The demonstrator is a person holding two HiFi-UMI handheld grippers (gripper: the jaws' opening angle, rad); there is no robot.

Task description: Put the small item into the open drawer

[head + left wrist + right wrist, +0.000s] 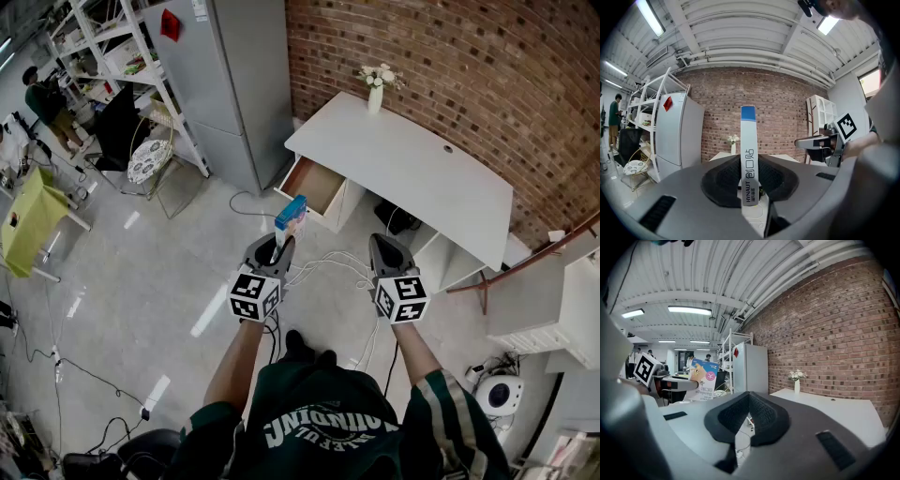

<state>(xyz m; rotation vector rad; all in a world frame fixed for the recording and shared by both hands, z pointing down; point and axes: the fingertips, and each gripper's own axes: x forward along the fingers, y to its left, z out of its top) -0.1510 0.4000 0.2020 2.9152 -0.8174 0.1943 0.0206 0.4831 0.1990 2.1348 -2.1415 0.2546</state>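
Observation:
My left gripper (278, 243) is shut on a small flat box (290, 215), white with a blue top; in the left gripper view the box (749, 154) stands upright, edge-on, between the pads. The box hangs above the floor, short of the open wooden drawer (314, 184) at the left end of the white desk (412, 173). My right gripper (386, 246) is level with the left one, shut with nothing between its pads. From the right gripper view the box (704, 379) shows its printed face at the left.
A small vase of flowers (376, 87) stands at the desk's back corner by the brick wall. A grey fridge (230, 75) and white shelving (122, 56) stand left of the desk. White cables (333, 265) lie on the floor below the grippers. A person (47, 98) stands far left.

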